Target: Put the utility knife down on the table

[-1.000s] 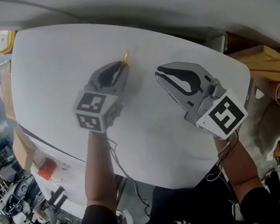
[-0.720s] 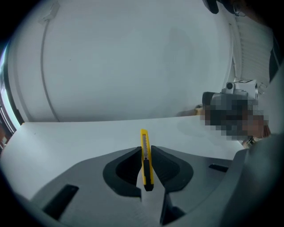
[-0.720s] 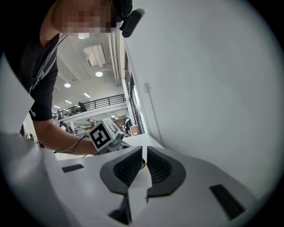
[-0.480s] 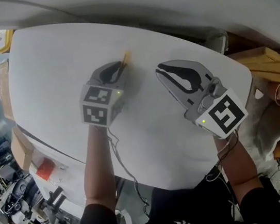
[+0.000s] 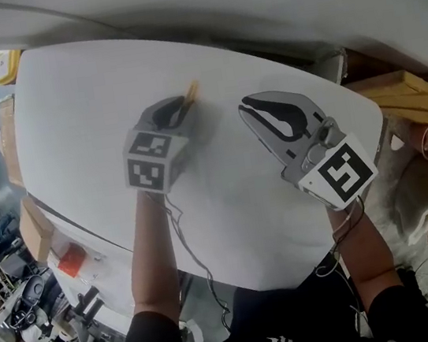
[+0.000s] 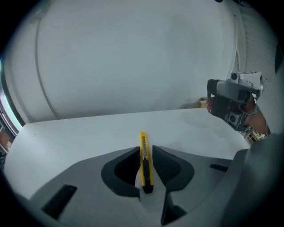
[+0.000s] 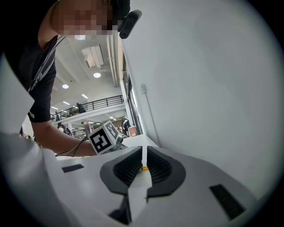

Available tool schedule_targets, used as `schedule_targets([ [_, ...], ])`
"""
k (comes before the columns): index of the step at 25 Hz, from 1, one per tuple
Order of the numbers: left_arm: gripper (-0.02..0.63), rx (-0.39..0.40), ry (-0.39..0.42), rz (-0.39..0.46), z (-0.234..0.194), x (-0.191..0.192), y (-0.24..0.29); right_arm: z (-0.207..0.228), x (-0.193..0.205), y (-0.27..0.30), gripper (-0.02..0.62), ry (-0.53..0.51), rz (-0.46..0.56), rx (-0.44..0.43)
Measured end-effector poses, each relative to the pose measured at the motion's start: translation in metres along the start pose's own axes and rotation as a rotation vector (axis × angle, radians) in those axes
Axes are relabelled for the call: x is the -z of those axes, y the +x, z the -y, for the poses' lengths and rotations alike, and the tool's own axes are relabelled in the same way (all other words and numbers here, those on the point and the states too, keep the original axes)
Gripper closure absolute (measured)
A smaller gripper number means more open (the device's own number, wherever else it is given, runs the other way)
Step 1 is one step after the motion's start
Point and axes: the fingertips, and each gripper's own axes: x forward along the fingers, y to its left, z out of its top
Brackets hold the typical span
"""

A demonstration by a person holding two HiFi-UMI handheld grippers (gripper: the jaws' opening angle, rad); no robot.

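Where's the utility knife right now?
Left of centre in the head view, the utility knife sits gripped in the left tongs, with the white table beneath.

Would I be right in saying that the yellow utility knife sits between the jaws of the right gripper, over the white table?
Not quite: the yellow utility knife sits between the jaws of the left gripper, not the right one, as the left gripper view shows. The right gripper has nothing between its jaws. The rest holds: the knife is over the white table.

left gripper (image 5: 180,112) shifted slightly, utility knife (image 5: 191,92) lower
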Motion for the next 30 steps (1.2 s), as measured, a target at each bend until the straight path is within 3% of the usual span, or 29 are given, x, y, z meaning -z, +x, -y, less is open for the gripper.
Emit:
schedule_targets([
  [4, 0.523, -0.039, 0.001, 0.052, -0.005, -0.006, -0.012, -0.001, 0.001, -0.003, 0.589, -0.008, 0.005, 0.004],
  [7, 0.530, -0.102, -0.011, 0.177, -0.011, -0.020, -0.046, -0.011, -0.011, -0.009, 0.589, -0.010, 0.012, 0.005],
  [10, 0.572, -0.151, -0.011, 0.300, -0.006, -0.037, -0.090, -0.026, -0.036, -0.019, 0.589, -0.021, 0.036, -0.006],
  [14, 0.597, -0.164, 0.007, 0.391, 0.026, -0.058, -0.153, -0.054, -0.082, -0.041, 0.589, -0.047, 0.065, -0.028],
  [17, 0.598, -0.135, -0.040, 0.447, 0.057, -0.073, -0.201, -0.077, -0.115, -0.059, 0.589, -0.058, 0.072, -0.020],
  [21, 0.599, -0.101, -0.142, 0.585, 0.088, -0.098, -0.264, -0.104, -0.156, -0.067, 0.589, -0.055, 0.087, -0.040],
  [24, 0.600, -0.065, -0.140, 0.684, 0.116, -0.108, -0.310, -0.140, -0.181, -0.070, 0.589, -0.069, 0.108, -0.074],
  [30, 0.600, 0.111, -0.108, 0.849, 0.179, -0.096, -0.405, -0.223, -0.215, -0.077, 0.589, -0.151, 0.129, -0.076],
])
